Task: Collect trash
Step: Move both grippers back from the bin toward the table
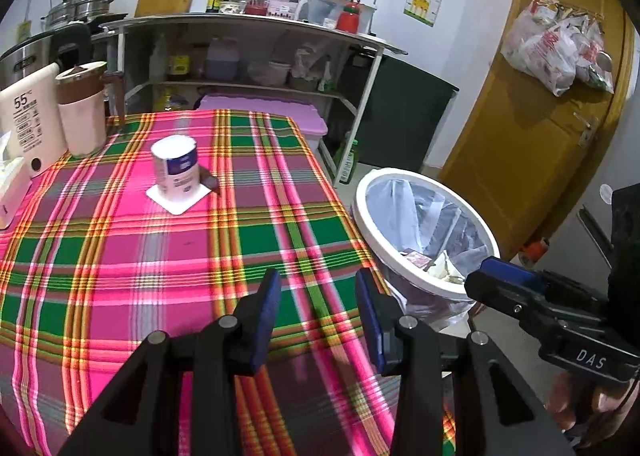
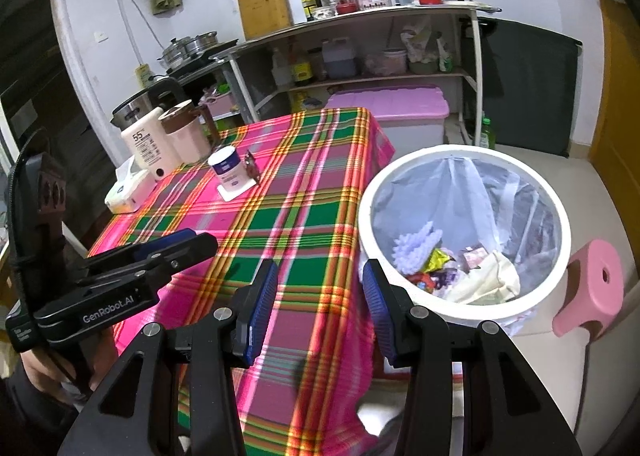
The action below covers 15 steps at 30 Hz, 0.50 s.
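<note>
Trash (image 2: 460, 272): mixed wrappers and crumpled paper, heaped with no single long axis, inside white lined bin (image 2: 560, 240) standing upright beside plaid-clothed table (image 2: 296, 224). Right gripper (image 2: 320, 308) released, empty, just before the bin's near rim; left gripper (image 1: 316, 320) released, empty, above the cloth.

Both grippers are black with blue ribbed pads (image 1: 267, 320) and silver screws; the left gripper (image 2: 168, 256) reads "GenRobot.AI", the right gripper (image 1: 516, 288) "DAS"

Left tool (image 1: 316, 320) gapes over tablecloth (image 1: 160, 256); bin (image 1: 424, 232) seemingly trash-filled.
</note>
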Available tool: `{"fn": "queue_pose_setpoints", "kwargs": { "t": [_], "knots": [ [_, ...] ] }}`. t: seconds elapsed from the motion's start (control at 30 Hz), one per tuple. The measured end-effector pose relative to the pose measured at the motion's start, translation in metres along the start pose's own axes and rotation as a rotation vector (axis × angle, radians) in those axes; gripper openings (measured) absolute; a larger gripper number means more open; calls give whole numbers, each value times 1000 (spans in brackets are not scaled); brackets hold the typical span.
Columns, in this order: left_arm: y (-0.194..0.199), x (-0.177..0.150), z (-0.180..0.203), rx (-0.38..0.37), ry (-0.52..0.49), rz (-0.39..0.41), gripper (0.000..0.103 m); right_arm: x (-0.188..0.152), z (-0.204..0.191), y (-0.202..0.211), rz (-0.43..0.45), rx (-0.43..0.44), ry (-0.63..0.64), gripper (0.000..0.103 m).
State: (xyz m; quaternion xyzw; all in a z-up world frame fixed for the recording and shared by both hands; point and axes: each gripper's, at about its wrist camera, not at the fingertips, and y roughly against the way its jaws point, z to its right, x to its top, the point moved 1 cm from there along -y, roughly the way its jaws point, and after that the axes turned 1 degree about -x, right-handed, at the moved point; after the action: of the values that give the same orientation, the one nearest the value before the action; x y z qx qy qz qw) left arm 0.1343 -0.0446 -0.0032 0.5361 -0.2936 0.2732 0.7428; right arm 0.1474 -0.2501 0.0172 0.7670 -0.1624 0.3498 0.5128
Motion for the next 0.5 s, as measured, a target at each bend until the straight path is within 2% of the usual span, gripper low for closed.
{"fn": "queue_pose_setpoints", "kwargs": {
  "t": [0.5],
  "knots": [
    [6,1,-38,73,51,15,40,3,-25,-25,-32,46,40,46]
  ]
}}
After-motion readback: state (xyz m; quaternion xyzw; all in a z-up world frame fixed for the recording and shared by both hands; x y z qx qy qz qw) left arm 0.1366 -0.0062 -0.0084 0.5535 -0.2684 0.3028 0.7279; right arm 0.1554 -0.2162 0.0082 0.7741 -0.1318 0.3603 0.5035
